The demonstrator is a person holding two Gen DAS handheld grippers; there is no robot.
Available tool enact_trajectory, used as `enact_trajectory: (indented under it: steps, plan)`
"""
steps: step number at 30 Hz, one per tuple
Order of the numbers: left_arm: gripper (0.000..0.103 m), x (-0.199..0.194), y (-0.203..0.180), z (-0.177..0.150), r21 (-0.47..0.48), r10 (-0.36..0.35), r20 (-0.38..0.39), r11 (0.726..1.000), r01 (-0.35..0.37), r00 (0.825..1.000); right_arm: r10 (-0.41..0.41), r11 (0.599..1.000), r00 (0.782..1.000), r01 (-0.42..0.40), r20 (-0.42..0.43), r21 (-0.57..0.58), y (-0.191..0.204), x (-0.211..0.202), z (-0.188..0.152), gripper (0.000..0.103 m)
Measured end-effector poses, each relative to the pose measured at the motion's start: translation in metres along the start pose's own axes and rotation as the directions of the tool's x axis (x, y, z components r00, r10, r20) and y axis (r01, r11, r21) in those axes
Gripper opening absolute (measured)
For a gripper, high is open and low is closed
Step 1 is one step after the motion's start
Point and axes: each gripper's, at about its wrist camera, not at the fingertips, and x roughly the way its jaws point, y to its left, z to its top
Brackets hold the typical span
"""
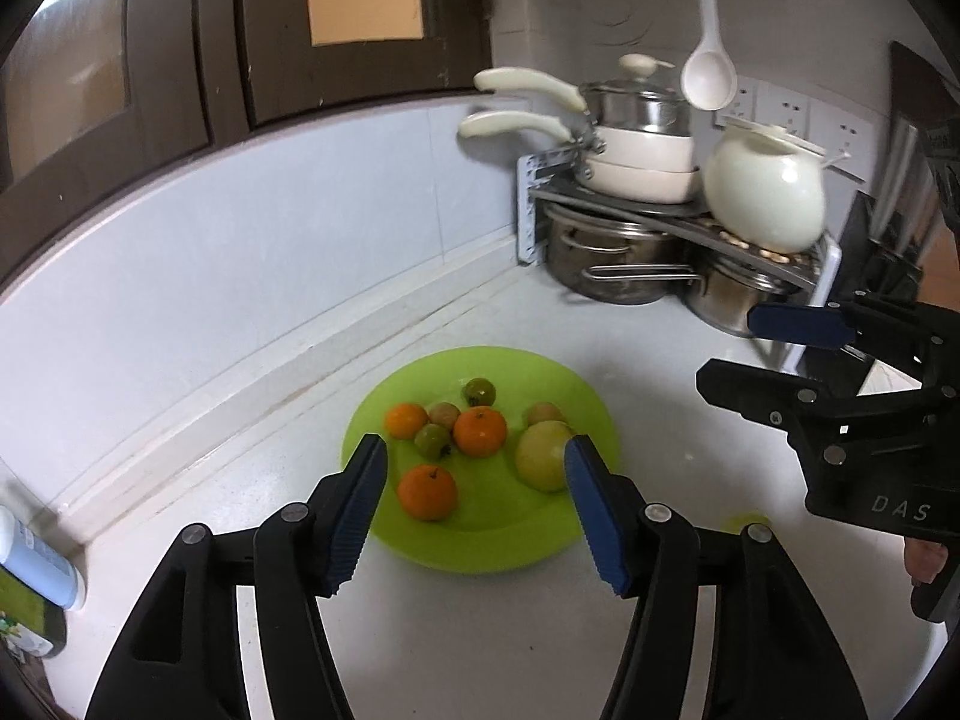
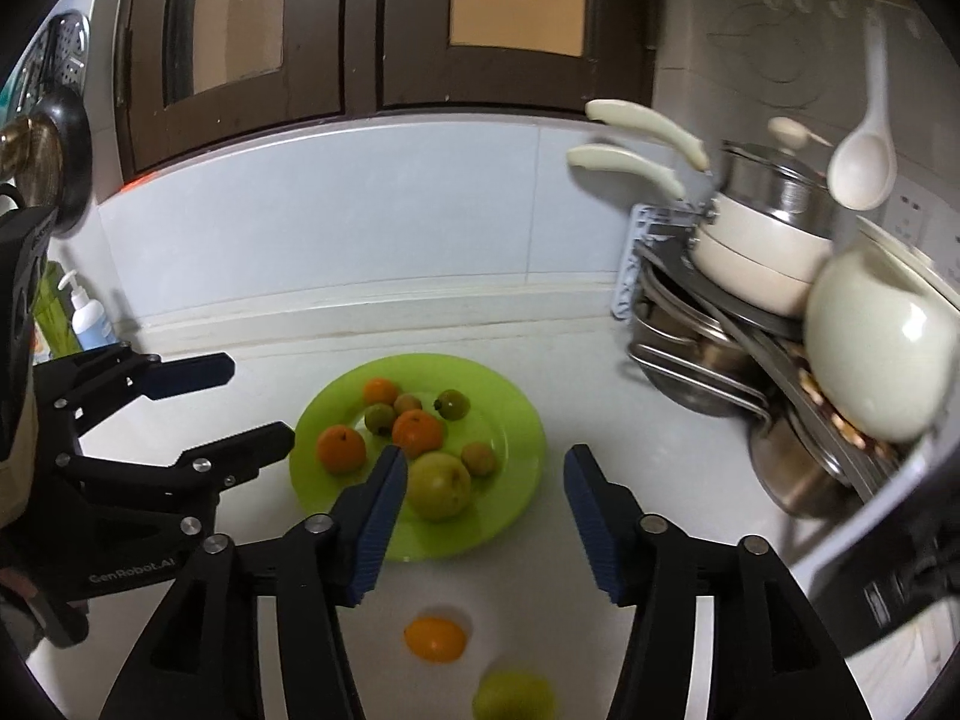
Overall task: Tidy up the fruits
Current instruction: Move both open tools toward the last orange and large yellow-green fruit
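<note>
a lime-green plate (image 1: 384, 420) on the white table (image 1: 240, 468) lies ahead of both devices, carrying three oranges (image 1: 479, 431), small green and tan fruits, and one large pale yellow-green fruit (image 2: 439, 485). the left hand-held gripper (image 1: 477, 501) hovers before the plate with jaws wide and empty; the right hand-held gripper (image 2: 485, 519) is likewise wide and empty. an orange fruit (image 2: 435, 639) and a blurred green fruit (image 2: 513, 697) lie on the table below the right one's fingers, off the plate.
</note>
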Motion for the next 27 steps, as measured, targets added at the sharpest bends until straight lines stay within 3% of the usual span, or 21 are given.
enact_trajectory:
  steps: [16,27]
  plan:
    - [0.077,-0.059,-0.022,-0.027,0.061,-0.073,0.065,0.996,0.069,0.995,-0.118,0.988,0.993,0.114,0.030,0.102,0.015,-0.072,-0.045,0.071]
    - [0.079,-0.055,-0.034,-0.047,0.119,-0.148,0.062,0.983,0.140,0.987,-0.164,0.976,0.986,0.164,-0.008,0.145,0.018,-0.078,-0.083,0.071]
